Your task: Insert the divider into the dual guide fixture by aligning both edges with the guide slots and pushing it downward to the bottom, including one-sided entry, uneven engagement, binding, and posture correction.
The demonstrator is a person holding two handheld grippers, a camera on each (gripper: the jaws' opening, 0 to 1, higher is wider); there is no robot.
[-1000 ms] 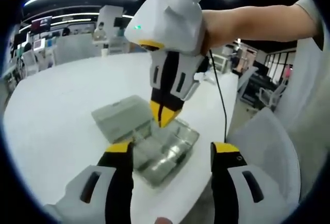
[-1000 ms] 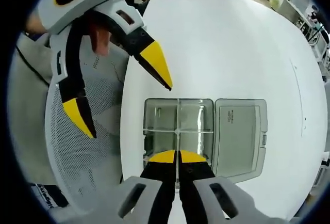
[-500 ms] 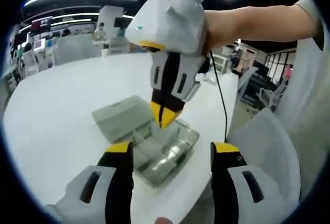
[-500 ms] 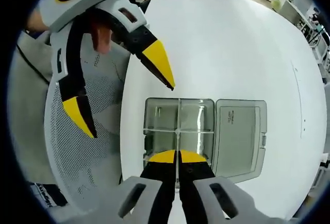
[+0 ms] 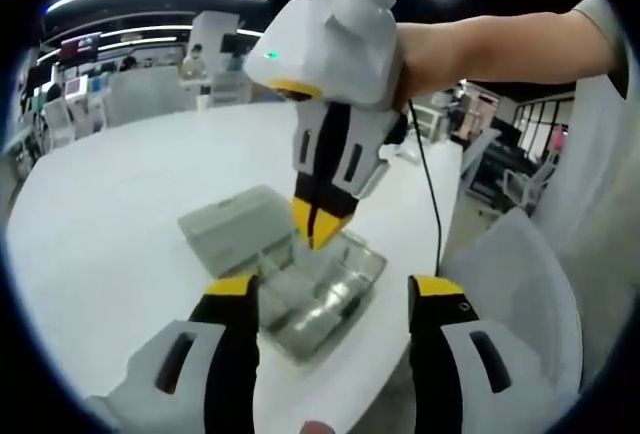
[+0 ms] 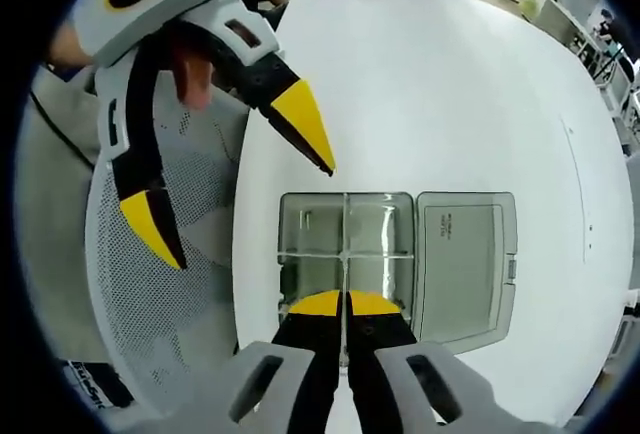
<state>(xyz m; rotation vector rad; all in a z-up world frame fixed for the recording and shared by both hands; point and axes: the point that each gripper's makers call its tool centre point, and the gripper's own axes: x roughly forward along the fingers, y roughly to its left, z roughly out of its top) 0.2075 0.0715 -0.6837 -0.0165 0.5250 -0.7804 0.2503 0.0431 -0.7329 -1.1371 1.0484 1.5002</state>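
A clear plastic box [image 6: 312, 259] lies on the white table [image 6: 440, 94], its lid [image 6: 462, 262] folded open to the right. My right gripper [image 6: 345, 304] hangs directly over the box, shut on a thin clear divider [image 6: 343, 272] that stands edge-on along the box's middle line. In the left gripper view the right gripper [image 5: 318, 224] points straight down into the box [image 5: 325, 299], beside the grey lid [image 5: 235, 216]. My left gripper [image 5: 334, 286] stands open just short of the box, holding nothing; it hovers off the box's near-left corner as the left gripper [image 6: 228, 182].
A white mesh chair [image 6: 165, 299] stands against the table's edge beside the box, seen again as the chair [image 5: 520, 289]. A black cable [image 5: 425, 179] trails from the right gripper. The table stretches wide and bare beyond the lid. Office desks stand far behind.
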